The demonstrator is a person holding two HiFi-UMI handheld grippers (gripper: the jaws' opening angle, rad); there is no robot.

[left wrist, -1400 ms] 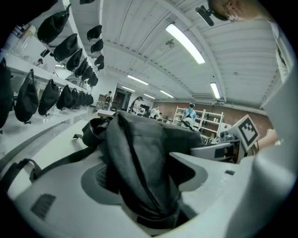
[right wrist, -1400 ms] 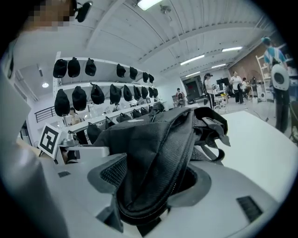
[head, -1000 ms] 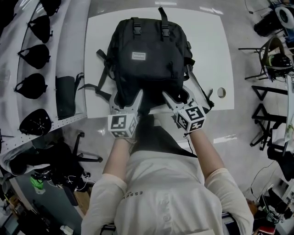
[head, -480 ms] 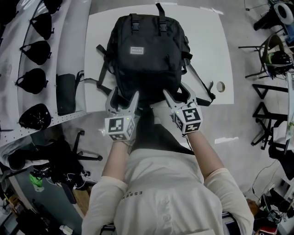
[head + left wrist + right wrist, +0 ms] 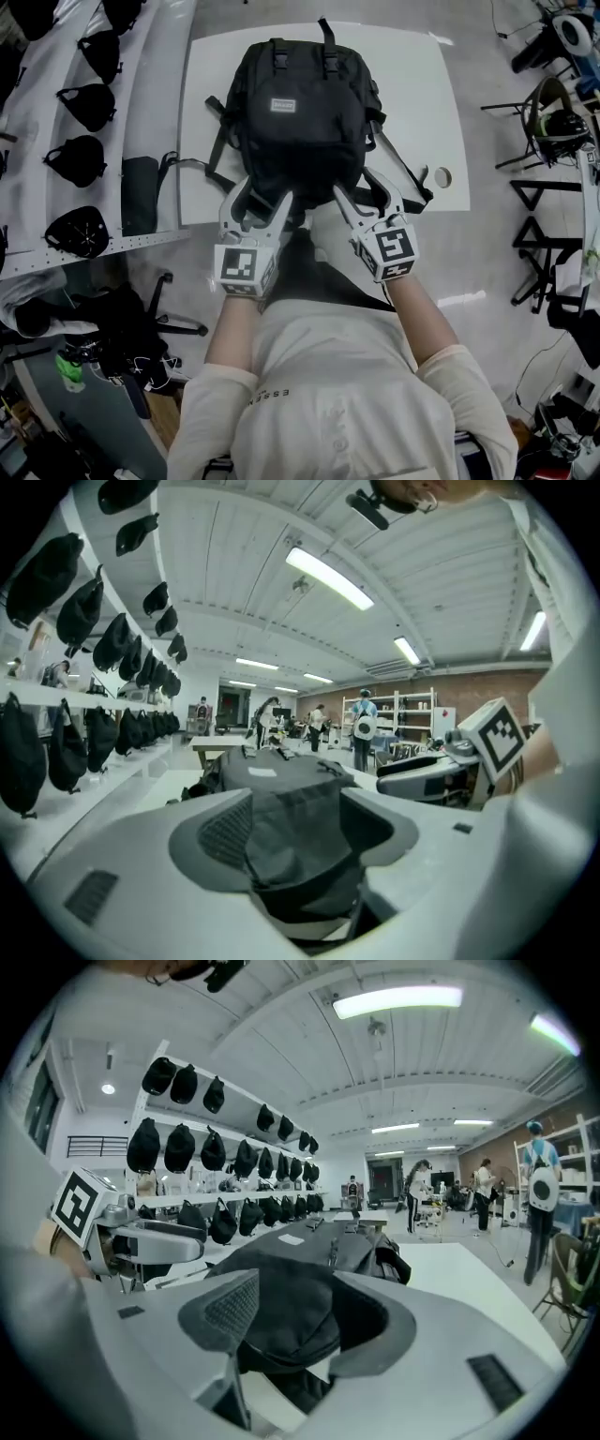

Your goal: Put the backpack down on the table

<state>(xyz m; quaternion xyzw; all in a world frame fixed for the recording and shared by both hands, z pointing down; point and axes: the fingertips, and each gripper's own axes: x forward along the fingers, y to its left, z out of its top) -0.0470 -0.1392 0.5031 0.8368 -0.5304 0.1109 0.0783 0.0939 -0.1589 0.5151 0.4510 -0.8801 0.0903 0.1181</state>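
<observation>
Here: backpack [image 5: 300, 122] on table [image 5: 422, 84] beside shelf [image 5: 159, 94]; left tongs [image 5: 261, 197] closing round it, right tongs [image 5: 361, 187] seemingly wide.

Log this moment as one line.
backpack: lying on table | left gripper: jaws closing, backpack's near edge between | right gripper: jaws apart, same edge between

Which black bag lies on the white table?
The large backpack, lying on the table; the smaller bags are on the left shelf.

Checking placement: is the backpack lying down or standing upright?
Lying down: the backpack rests back-down on the table, front label facing up.
</observation>
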